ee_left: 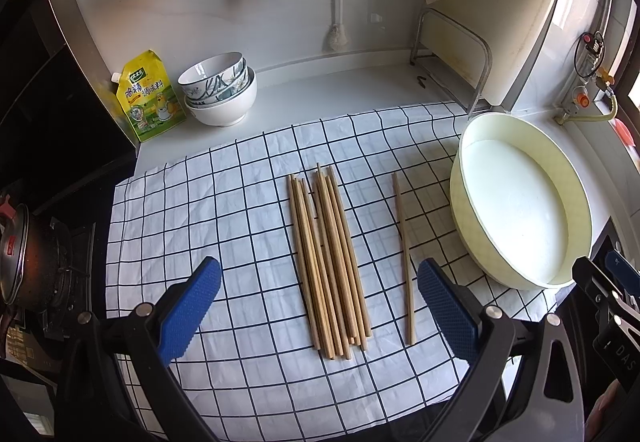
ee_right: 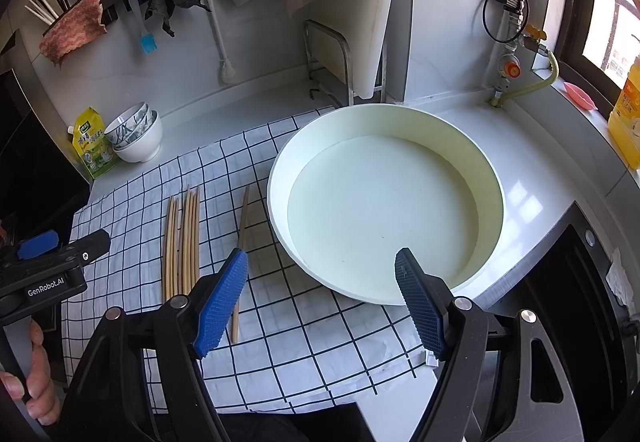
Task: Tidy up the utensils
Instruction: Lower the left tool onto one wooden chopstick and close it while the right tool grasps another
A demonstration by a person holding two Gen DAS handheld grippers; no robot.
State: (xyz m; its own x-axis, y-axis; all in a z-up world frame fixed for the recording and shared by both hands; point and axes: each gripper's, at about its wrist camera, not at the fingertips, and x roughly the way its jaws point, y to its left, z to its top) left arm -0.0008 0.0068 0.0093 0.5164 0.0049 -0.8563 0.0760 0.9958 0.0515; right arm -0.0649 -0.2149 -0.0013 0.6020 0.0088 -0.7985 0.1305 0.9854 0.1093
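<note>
- The left hand-held gripper (ee_left: 320, 306), black with blue ribbed pads, is spread wide and grips nothing; it hangs over the near end of the bundle of pale wooden chopsticks (ee_left: 328, 262), which lies between its two fingers in the left wrist view.
- The right hand-held gripper (ee_right: 320, 306) is likewise spread and empty, its left pad (ee_right: 222, 302) above the near end of the single wooden chopstick (ee_right: 240, 262) and its right pad over the near rim of the round cream-white basin (ee_right: 276, 210).
- The bundle lies flat on the white cloth with a dark grid pattern (ee_left: 240, 202), long axis running from near the grippers away toward the back wall — the sticks roughly parallel, near ends slightly uneven.
- The single chopstick (ee_left: 404, 262) lies apart on the bundle's right, almost parallel to it, between the bundle and the basin (ee_left: 464, 210).
- Writing: "GenRobot.AI" shows on the left tool's body in the right wrist view, where a hand (ee_right: 36, 382) holds its handle; "DAS" can be read at the right edge of the left wrist view.
- Farther back on the white counter (ee_left: 320, 90) stand stacked patterned bowls (ee_left: 218, 88) and a yellow seasoning pouch (ee_left: 150, 98) with Chinese characters — too small to read surely.
</note>
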